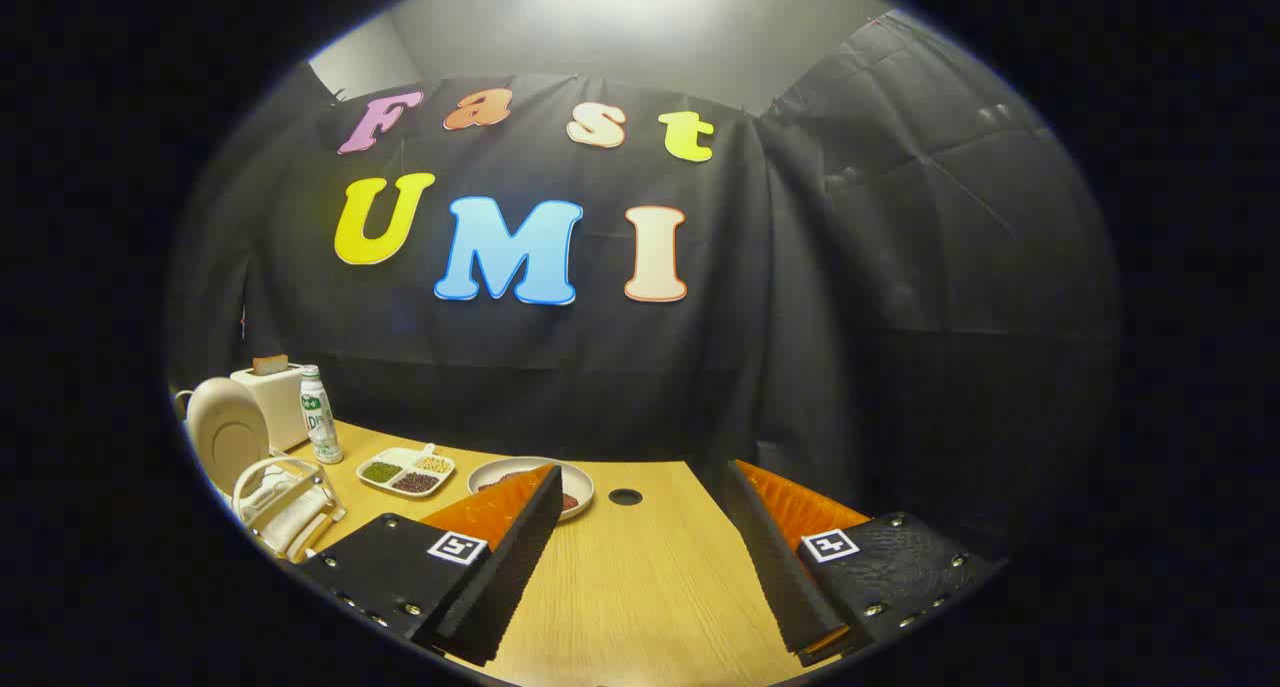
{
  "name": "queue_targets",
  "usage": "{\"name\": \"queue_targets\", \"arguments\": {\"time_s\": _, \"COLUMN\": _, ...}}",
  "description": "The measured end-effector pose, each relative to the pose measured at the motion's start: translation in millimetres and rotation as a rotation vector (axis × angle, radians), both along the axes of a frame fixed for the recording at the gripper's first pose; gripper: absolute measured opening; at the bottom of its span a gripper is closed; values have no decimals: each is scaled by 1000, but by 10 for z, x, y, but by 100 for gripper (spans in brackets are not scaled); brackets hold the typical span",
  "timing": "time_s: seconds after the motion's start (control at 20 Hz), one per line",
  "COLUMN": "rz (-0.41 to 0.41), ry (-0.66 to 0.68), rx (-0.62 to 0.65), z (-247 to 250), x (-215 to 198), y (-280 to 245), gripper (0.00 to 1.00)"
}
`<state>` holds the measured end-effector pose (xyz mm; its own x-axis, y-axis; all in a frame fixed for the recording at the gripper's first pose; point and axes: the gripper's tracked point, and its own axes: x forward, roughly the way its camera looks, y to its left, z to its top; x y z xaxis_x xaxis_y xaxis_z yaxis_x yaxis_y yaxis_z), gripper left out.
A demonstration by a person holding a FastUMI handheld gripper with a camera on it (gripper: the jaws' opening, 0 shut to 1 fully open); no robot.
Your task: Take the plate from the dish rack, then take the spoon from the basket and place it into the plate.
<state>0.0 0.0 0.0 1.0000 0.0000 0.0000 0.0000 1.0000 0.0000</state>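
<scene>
A cream plate (228,435) stands on edge in a white wire dish rack (285,502), off to the left of my fingers. My gripper (642,497) is open above the wooden table (640,577), with nothing between its two black and orange fingers. The left finger (510,537) hides part of a shallow grey dish (580,482) with something dark in it, just beyond it. I cannot make out the spoon or the basket.
Behind the rack stand a white toaster (272,402) with a slice of bread in it and a small bottle (320,417). A white divided tray (405,470) holding beans lies ahead of the rack. A round hole (625,496) marks the table's far edge.
</scene>
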Motion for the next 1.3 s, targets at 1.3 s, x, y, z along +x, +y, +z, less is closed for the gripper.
{"name": "queue_targets", "arguments": {"time_s": 1.3, "rz": 280, "ry": 120, "rx": 104, "z": 781, "x": -1233, "y": 3454, "gripper": 99}}
